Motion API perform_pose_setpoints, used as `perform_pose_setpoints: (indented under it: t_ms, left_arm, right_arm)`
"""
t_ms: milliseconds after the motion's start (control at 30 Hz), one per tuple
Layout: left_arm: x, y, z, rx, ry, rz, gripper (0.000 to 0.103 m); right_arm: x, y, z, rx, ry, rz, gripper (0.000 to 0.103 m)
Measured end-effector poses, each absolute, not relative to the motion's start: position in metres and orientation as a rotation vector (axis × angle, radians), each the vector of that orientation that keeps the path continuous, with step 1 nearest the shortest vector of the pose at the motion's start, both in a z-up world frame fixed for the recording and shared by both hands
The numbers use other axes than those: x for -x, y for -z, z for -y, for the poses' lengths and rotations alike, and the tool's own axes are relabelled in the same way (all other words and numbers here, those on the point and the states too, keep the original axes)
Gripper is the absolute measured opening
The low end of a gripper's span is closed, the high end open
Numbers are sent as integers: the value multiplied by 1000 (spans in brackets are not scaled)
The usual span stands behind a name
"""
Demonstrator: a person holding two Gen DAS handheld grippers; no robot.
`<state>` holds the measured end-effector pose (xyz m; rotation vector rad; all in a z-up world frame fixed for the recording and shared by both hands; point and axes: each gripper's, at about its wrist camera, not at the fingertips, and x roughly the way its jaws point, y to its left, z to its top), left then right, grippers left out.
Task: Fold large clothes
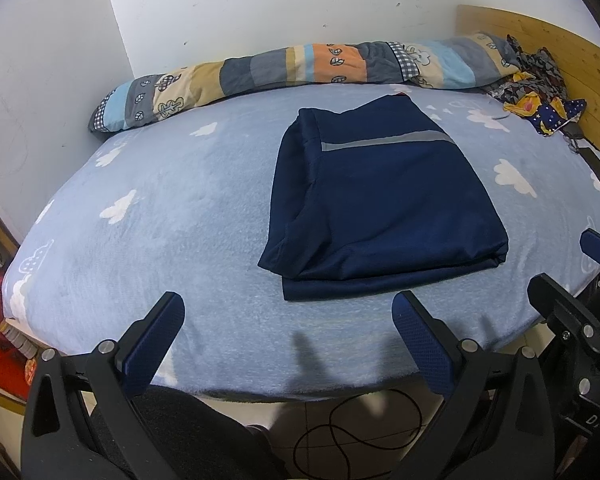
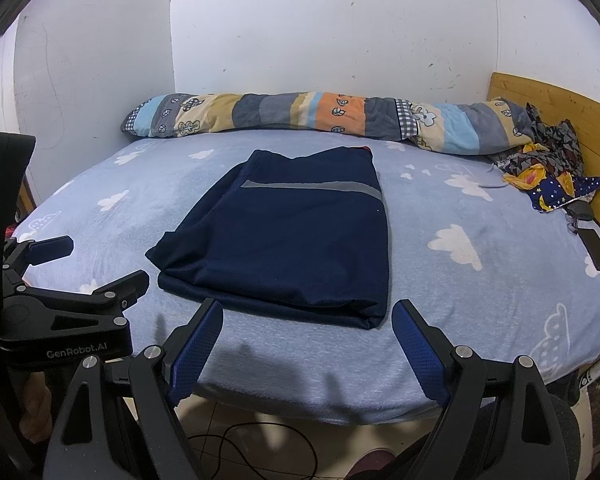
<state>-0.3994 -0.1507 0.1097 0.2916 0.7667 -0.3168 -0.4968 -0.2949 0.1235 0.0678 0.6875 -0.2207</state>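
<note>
Two hand-held grippers hang side by side over the near edge of the bed [image 1: 148,184], and neither holds anything: the left hand-held gripper [image 1: 290,344] has its fingers spread wide, and the right hand-held gripper [image 2: 308,346] is spread just as wide. Ahead of both lies the navy garment [image 2: 292,240], already folded into a flat, roughly rectangular packet with a grey stripe [image 2: 312,187] across its far part. Its near hem sits just beyond the right gripper's fingertips and a little farther ahead of the left one, toward that gripper's right.

Judging by the tidy shape, the folding looks nearly done — what remains is either one more fold, near hem over to the far side, or simply leaving the packet. A further fold would call for both grippers to move forward, pinch the two near corners and carry them across together; the layered near-left corner looks loose and may slip apart.

Room is generous. Left of the packet the bed is bare, and to the right it stays open as far as a phone [image 2: 598,250] and a heap of patterned cloth [image 2: 548,172] by the wooden headboard [image 2: 560,108]. Beyond the packet, a rolled quilt [image 2: 300,118] lines the wall — well apart from it.
</note>
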Motion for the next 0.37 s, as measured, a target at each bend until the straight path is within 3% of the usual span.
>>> perform_pose_setpoints:
  t_ms: [367]
  left_arm:
    - [394,-114,139,-177,373,-774,103]
  right_arm:
    - [499,-124,297,-73,223,-683,89]
